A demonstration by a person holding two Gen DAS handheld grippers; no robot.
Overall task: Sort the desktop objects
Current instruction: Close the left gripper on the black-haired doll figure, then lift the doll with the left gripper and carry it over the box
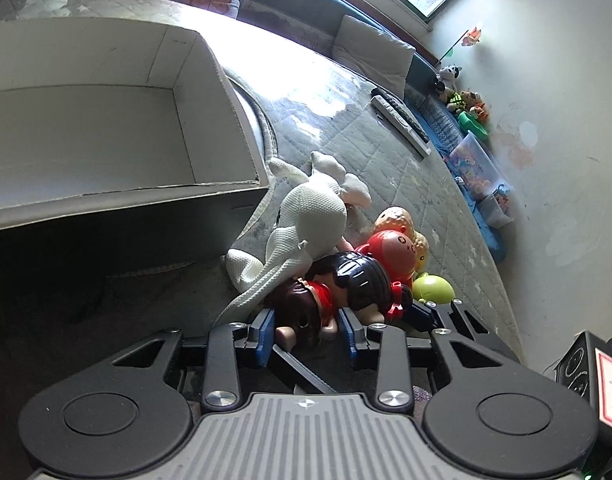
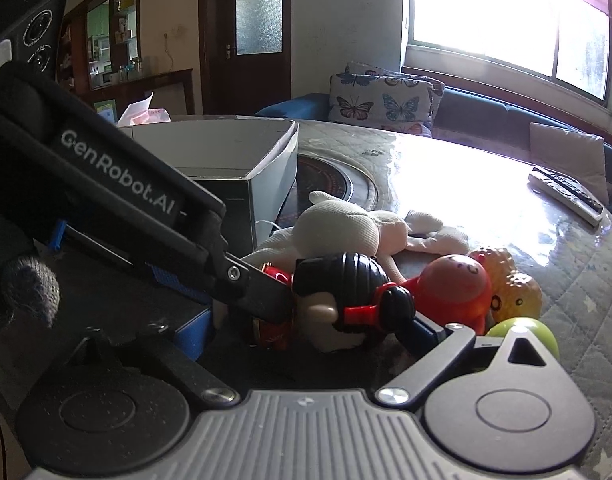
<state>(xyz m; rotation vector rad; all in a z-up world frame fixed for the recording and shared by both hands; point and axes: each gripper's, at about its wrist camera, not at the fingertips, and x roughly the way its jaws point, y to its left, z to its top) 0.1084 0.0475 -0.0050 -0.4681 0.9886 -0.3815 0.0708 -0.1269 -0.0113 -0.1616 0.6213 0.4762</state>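
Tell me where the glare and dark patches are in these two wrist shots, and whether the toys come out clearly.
Left wrist view: window light blows out the table cover beyond the cardboard box; deep shadow beneath the box; fisheye bends edges. Right wrist view: the window is overexposed, glare whitens the tabletop, the near foreground is dark. The doll and white plush stay sharp in both.

Left gripper (image 1: 307, 334): black linkage arms with silver screws, blue finger pads, ribbed grey base between two round black discs; its side reads "GenRobot.AI" in white; at frame left, a grey knit glove (image 2: 28, 286).
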